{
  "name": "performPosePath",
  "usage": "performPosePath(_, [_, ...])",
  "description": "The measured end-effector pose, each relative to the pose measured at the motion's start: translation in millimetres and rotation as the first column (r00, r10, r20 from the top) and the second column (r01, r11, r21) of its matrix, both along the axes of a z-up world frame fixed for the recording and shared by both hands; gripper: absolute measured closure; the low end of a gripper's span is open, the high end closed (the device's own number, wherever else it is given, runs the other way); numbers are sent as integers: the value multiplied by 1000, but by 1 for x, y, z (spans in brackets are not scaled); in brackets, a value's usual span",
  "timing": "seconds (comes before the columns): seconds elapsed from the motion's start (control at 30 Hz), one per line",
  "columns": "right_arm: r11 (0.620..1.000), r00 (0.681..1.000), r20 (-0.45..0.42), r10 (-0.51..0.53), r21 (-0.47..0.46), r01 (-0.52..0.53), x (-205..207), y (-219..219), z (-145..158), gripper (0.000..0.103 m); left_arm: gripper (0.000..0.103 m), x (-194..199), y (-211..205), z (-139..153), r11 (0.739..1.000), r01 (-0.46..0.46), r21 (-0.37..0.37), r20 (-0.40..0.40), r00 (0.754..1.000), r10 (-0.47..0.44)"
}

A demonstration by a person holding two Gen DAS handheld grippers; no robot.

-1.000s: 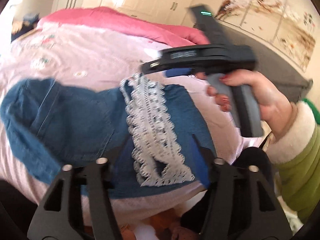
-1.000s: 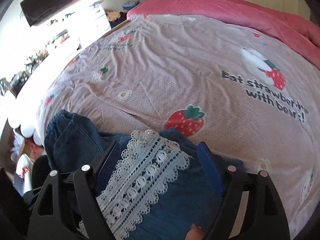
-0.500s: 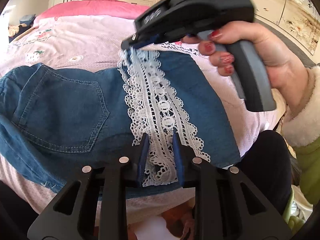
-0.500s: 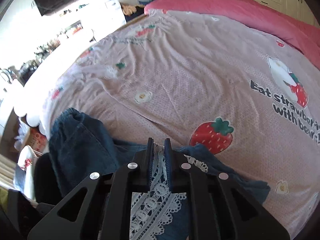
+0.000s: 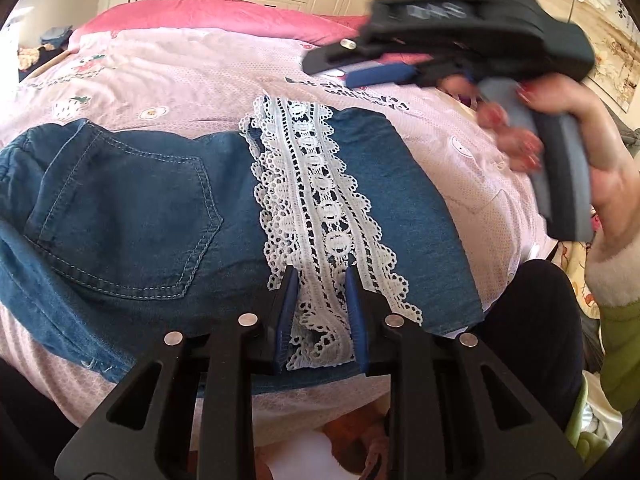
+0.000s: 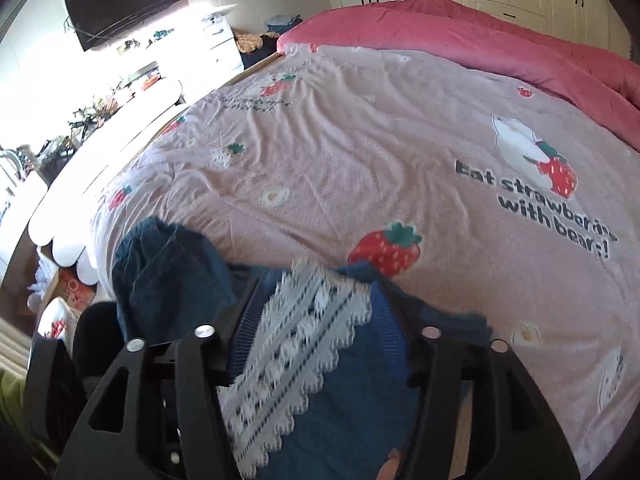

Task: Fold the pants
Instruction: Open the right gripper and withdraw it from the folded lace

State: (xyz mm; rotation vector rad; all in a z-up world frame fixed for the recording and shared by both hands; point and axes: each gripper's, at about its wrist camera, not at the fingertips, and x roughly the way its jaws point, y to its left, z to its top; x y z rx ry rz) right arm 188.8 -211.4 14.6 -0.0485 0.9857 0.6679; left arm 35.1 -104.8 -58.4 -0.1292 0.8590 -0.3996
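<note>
Left wrist, scalloped lace [image 5: 320,216], denim pants [image 5: 132,216]

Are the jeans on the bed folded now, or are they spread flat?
Folded. The lace-trimmed leg end lies doubled back over the jeans, beside the back pocket.

Blue denim pants [image 5: 132,204] carry a white lace band [image 5: 316,208]. The pink bedsheet [image 6: 360,152] shows red strawberries, with a darker pink quilt [image 6: 460,28] at one o'clock.
</note>
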Motion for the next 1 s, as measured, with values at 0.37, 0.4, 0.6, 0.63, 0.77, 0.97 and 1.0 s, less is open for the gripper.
performPosePath(0.37, [999,994,-101,44,-26,-47,-15,21,-40,35,77,-4,2,-1,1000,-17,15,-20,1000,17])
performPosePath(0.4, [998,992,-114,47,-29,-50,-15,24,-43,35,75,-4,3,-1,1000,-18,14,-26,999,19])
performPosePath(0.6, [998,986,-160,42,-30,-48,-13,30,-66,29,69,-5,5,-5,1000,-22,16,-43,999,23])
performPosePath(0.63, [999,985,-166,37,-17,-40,-13,28,-66,27,69,-6,5,-5,1000,-21,19,-42,999,22])
performPosePath(0.77, [1000,984,-179,12,11,-10,-14,23,-62,28,68,-5,5,-5,1000,-22,18,-45,999,23])
performPosePath(0.97, [998,990,-139,-21,60,29,-19,11,-38,26,61,-4,11,4,999,-42,-1,-31,999,42])
performPosePath(1.0, [998,992,-122,-26,58,34,-21,9,-33,26,61,-5,15,7,999,-51,-5,-21,998,50])
